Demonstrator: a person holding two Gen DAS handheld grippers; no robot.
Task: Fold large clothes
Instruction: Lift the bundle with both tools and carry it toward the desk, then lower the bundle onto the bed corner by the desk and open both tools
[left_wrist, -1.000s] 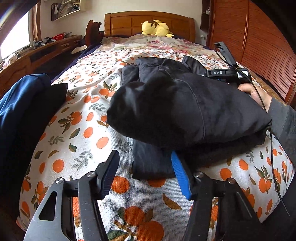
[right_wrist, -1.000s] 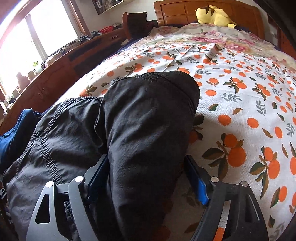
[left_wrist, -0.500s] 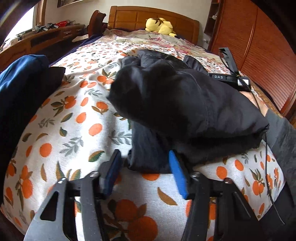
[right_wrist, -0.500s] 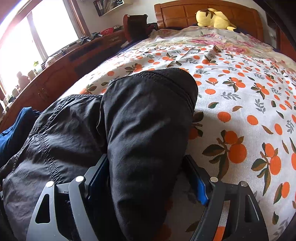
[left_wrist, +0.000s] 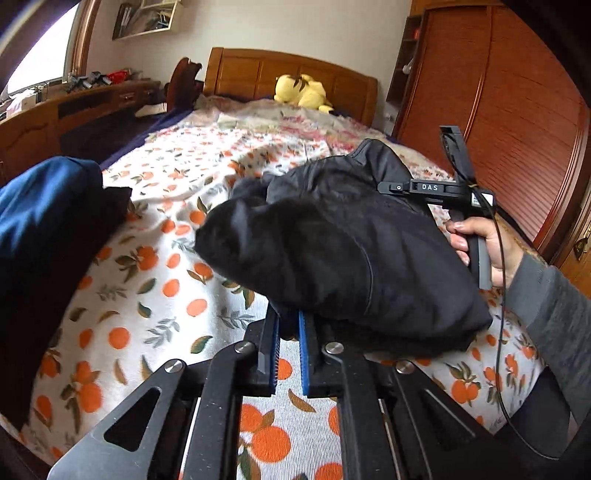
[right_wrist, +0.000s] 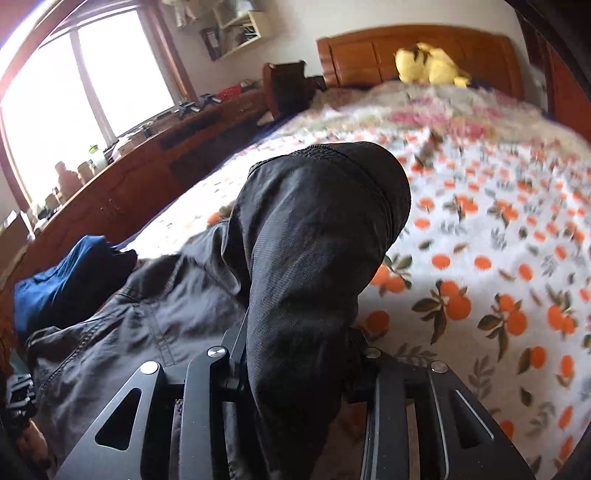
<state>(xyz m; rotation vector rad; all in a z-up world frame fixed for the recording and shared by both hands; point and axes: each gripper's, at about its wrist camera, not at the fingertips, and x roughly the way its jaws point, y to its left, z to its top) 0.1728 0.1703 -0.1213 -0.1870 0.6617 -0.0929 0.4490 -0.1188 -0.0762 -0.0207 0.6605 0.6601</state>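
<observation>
garment: the big black, slightly crinkly fabric jacket-type piece of clothing (left_wrist: 343, 254) was already bundled into a thick multi-layer stack, so the folding itself looked mostly done to me

where it was: straight ahead of both tongs, its near edges in the jaws and the rest bulging forward over the white bedspread printed with oranges and leaves (left_wrist: 155, 295)

left tongs: the left gripper (left_wrist: 289, 328) was clamped nearly all the way shut, its blue ribbed pads pinching a thin bottom edge of the black bundle

right tongs: the right gripper (right_wrist: 295, 354) had a fat roll of the black fabric filling the gap, jaws closing on it and both fingers touching the cloth, so it had a hold

lift: from the left wrist view the bundle sat tilted, near edge raised off the bedspread, looked like a carry rather than another fold (my guess)

other stuff: a folded blue cloth on top of something dark (left_wrist: 48, 206) sat off to the left of the left tongs, maybe the finished pile

still left: setting the black bundle down somewhere tidy, then letting go. Can't tell if more clothes were waiting
</observation>
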